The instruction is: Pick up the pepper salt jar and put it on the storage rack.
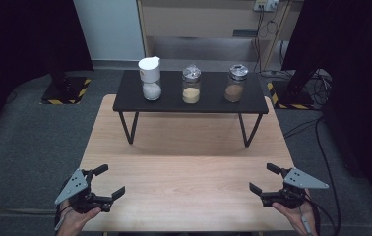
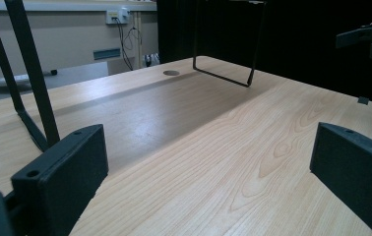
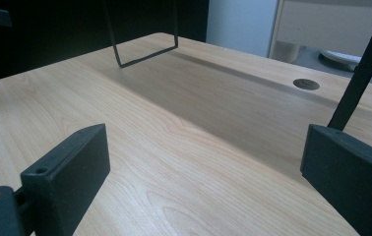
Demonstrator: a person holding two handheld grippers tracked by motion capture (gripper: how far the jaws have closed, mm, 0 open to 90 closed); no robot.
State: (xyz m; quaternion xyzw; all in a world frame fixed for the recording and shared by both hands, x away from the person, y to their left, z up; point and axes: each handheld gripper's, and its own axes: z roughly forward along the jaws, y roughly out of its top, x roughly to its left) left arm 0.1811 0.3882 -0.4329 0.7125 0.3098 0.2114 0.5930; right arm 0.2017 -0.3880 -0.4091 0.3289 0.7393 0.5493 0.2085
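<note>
Three jars on a black riser — grippers idle at the near table edge.
White-capped jar (image 1: 150,78), yellow-filled jar (image 1: 191,84) and brown-filled jar (image 1: 235,83) stand in a row on the black riser (image 1: 213,104) (well apart from both tools); left gripper (image 1: 109,182) and right gripper (image 1: 262,178) hover with jaws spread, empty, over the wooden table (image 1: 189,162).

Each hand carries one set of black two-jaw tongs: the left tongs (image 1: 106,185) and the right tongs (image 1: 264,179) share the same build, with a grey three-cornered plate on top drilled with small holes. The jaws are flat, rectangular matt-black blocks, each with a small round hole near its upper corner. A dark cable trails from the rear of each unit.
</note>
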